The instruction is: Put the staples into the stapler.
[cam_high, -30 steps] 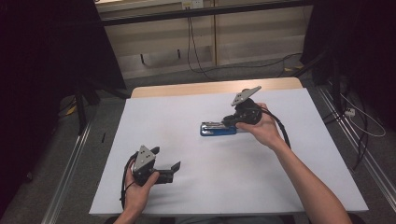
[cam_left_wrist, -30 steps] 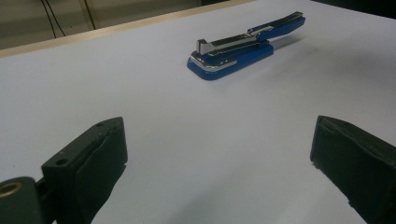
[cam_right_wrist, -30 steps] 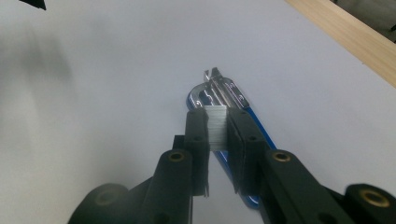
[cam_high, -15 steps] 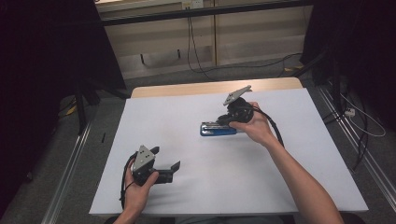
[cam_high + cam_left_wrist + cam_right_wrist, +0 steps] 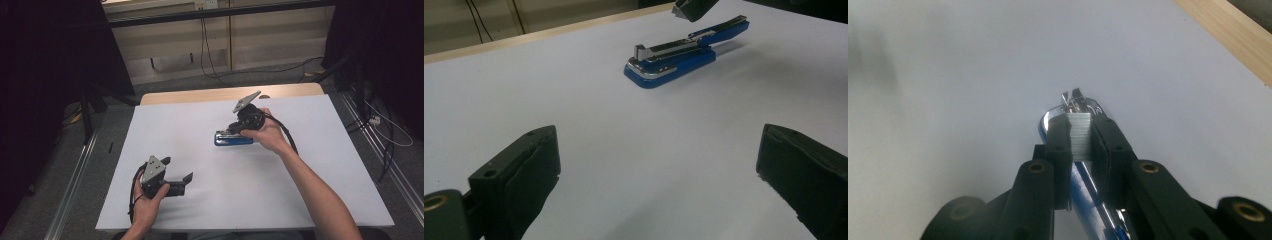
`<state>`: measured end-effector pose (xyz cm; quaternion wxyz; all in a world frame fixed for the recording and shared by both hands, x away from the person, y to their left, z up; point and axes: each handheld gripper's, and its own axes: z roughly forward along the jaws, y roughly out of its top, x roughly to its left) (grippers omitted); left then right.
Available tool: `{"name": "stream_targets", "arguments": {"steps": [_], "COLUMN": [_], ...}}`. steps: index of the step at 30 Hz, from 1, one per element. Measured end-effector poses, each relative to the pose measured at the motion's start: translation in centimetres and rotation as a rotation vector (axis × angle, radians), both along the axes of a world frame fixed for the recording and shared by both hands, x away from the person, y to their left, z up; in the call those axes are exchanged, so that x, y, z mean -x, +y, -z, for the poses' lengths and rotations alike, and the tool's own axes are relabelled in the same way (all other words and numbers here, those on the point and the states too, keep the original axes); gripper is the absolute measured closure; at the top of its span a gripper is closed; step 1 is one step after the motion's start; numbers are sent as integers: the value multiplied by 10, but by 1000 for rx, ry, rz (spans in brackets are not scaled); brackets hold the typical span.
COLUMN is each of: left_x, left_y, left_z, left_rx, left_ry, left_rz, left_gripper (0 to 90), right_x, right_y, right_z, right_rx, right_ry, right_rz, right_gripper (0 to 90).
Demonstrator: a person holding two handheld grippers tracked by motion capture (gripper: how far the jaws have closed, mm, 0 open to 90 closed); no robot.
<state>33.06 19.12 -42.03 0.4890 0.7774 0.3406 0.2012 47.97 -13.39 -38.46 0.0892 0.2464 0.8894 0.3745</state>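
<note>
Loading a strip of staples (image 5: 1080, 137), pinched in the nearly closed right gripper (image 5: 1081, 135), over the open blue stapler (image 5: 233, 138) mid-table: keep aligned with the channel, lower gently.

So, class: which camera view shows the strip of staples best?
The right gripper view: the strip of staples sits close up between the right gripper jaws, above the blue stapler. The left gripper view shows that stapler side-on and farther off, the high view small and from above; neither makes the strip clear.
</note>
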Motion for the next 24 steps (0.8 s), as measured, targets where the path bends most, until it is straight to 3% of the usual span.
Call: {"name": "stream_targets", "arguments": {"steps": [5, 16, 24], "left_x": [0, -1, -2], "left_y": [0, 1, 2], "left_z": [0, 1, 2], "left_rx": [5, -1, -3], "left_ry": [2, -3, 7], "left_rz": [1, 0, -9], "left_gripper": [40, 40, 40], "right_x": [-4, -16, -23], "right_y": [7, 16, 22], "right_z": [0, 10, 16], "right_rx": [-8, 29, 14], "right_ry": [0, 12, 21], "right_rz": [-10, -24, -23], "right_gripper": [792, 793, 792]}}
